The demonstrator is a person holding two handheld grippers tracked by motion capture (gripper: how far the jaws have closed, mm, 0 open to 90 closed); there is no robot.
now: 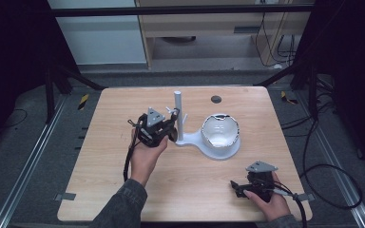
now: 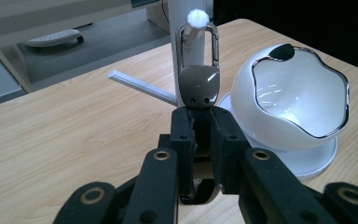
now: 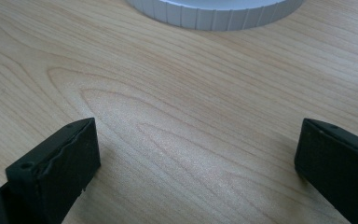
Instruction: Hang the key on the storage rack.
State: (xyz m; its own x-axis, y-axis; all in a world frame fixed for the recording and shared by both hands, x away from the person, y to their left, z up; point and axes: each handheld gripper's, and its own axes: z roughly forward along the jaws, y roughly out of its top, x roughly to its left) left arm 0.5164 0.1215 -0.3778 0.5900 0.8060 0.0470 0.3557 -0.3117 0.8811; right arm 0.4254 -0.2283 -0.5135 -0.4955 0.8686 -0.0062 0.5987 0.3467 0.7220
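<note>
A white stand with an upright post and short side pegs rises from a white base that also carries a white bowl with a shiny wavy rim. My left gripper is at the post's left, shut on a dark brown key fob. The fob's metal carabiner loop sits around a white, round-tipped peg of the stand. In the left gripper view my left gripper pinches the fob's lower end, with the bowl to the right. My right gripper lies near the table's front right edge, open, with bare wood between its jaws.
The wooden table has a small dark round spot near its far edge. The ribbed rim of the white base lies just ahead of the right gripper. Cables run over the floor on the right.
</note>
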